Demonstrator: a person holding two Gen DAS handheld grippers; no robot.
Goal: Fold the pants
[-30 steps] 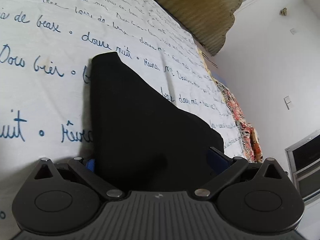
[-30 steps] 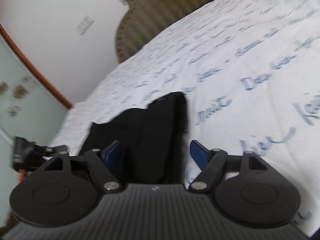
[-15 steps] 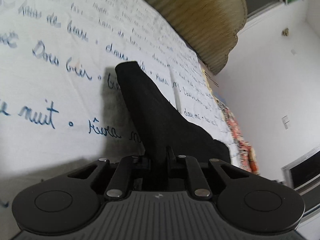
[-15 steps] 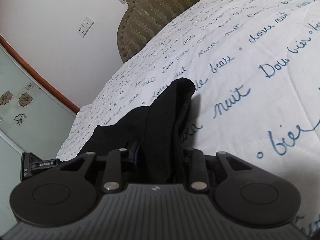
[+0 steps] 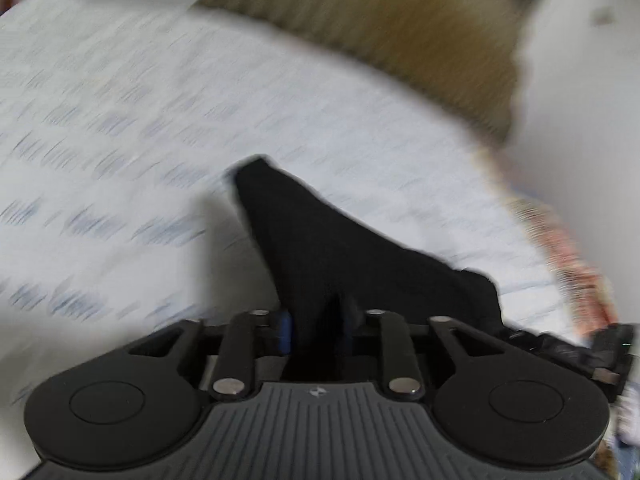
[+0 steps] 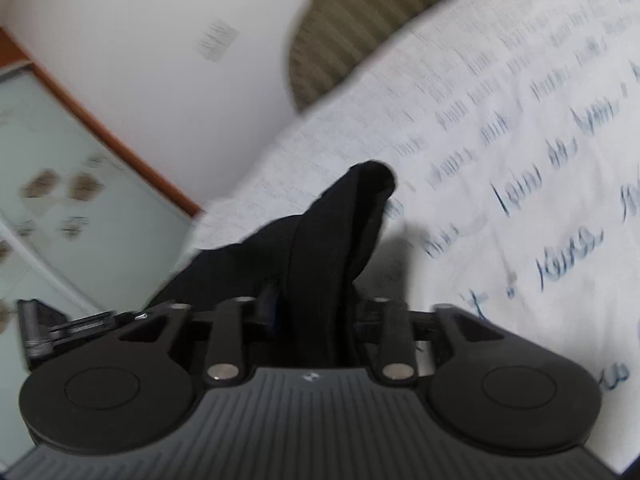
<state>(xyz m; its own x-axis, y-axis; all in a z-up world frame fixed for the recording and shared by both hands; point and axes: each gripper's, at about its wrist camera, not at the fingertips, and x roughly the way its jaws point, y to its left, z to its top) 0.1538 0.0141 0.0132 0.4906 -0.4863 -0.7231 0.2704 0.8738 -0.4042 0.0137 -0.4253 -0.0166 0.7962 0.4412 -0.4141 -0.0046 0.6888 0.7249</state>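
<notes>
Heavy motion blur across the left wrist view: the script printed on the bedspread (image 5: 168,128) smears into grey-blue streaks, none of it readable. The headboard (image 5: 384,28) at the bed's far edge is a tan smudge, its top cut off by the frame. At the bed's right edge a reddish patterned cloth (image 5: 568,248) is too smeared to identify. The black pants (image 5: 344,256) swallow the left gripper (image 5: 316,328) fingertips; only a sliver of blue pad peeks out. In the right wrist view, the pants (image 6: 320,264) hide the right gripper (image 6: 312,316) tips too. The wall plate (image 6: 216,42) is a grey blur, and the flower marks on the glass panel (image 6: 60,208) are indistinct.
</notes>
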